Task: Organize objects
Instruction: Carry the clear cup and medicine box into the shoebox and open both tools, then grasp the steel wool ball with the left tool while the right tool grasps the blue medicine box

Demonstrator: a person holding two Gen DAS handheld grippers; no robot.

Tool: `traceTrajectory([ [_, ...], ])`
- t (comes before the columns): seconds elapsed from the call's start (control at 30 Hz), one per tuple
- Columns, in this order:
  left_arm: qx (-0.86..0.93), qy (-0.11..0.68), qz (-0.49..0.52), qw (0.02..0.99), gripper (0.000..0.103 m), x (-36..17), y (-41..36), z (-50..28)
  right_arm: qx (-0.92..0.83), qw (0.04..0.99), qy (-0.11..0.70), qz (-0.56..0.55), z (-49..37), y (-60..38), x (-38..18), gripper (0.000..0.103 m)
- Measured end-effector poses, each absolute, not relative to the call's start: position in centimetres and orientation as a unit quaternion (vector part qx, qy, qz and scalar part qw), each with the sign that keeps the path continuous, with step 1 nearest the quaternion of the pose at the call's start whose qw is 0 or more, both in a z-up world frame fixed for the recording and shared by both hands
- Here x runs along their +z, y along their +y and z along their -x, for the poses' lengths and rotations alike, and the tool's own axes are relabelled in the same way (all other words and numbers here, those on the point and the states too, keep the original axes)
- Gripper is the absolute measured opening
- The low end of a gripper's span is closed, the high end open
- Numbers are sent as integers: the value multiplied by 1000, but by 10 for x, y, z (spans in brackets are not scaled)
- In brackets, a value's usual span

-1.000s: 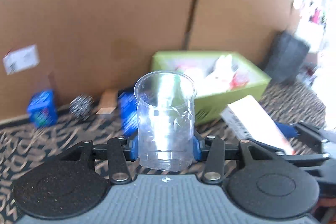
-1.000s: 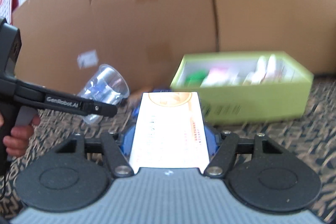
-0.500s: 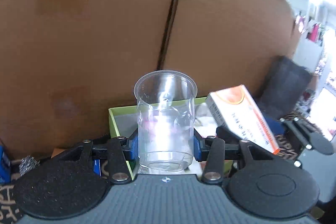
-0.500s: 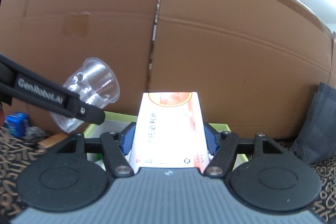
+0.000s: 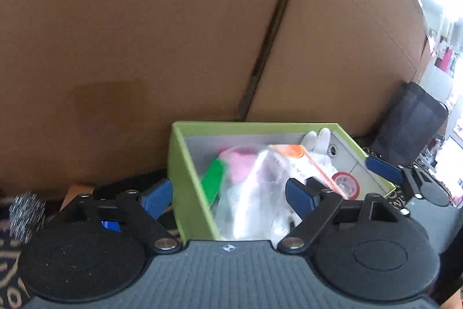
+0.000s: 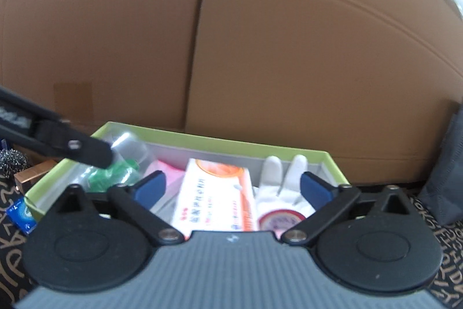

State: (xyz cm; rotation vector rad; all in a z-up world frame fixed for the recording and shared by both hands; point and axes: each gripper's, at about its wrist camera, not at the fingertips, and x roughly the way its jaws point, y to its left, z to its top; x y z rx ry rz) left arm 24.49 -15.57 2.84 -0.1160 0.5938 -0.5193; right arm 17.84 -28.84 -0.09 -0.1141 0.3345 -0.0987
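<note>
Hanging over the green box (image 6: 332, 157), both tongs have just been opening and stand wide, pads touching nothing. Below the left gripper (image 5: 228, 197) lies the clear cup (image 5: 251, 201); below the right gripper (image 6: 231, 190), the white-and-orange carton (image 6: 214, 193).

A lived-in home or storage corner: a tall brown corrugated cardboard wall (image 6: 289, 48) stands behind a lime-green cardboard box (image 6: 202, 139) of household oddments, set on dark carpet patterned with tan letters (image 6: 445, 245), beside a steel-wool scourer (image 5: 26, 213).
</note>
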Motion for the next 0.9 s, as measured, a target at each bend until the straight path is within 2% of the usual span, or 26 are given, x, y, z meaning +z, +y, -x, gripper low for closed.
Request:
traceTrajectory([
  [0.23, -236, 287, 57, 927, 88, 24, -134, -222, -54, 982, 176, 32, -172, -293, 5, 103],
  [0.4, -226, 266, 60, 935, 88, 27, -111, -188, -44, 987, 151, 8, -139, -280, 18, 103],
  [0.67, -151, 261, 107, 947, 89, 10, -31, -129, 49, 989, 134, -37, -83, -229, 24, 103],
  [0.9, -77, 262, 135, 952, 89, 0, 36, -99, 134, 971, 197, -19, -80, -150, -3, 101],
])
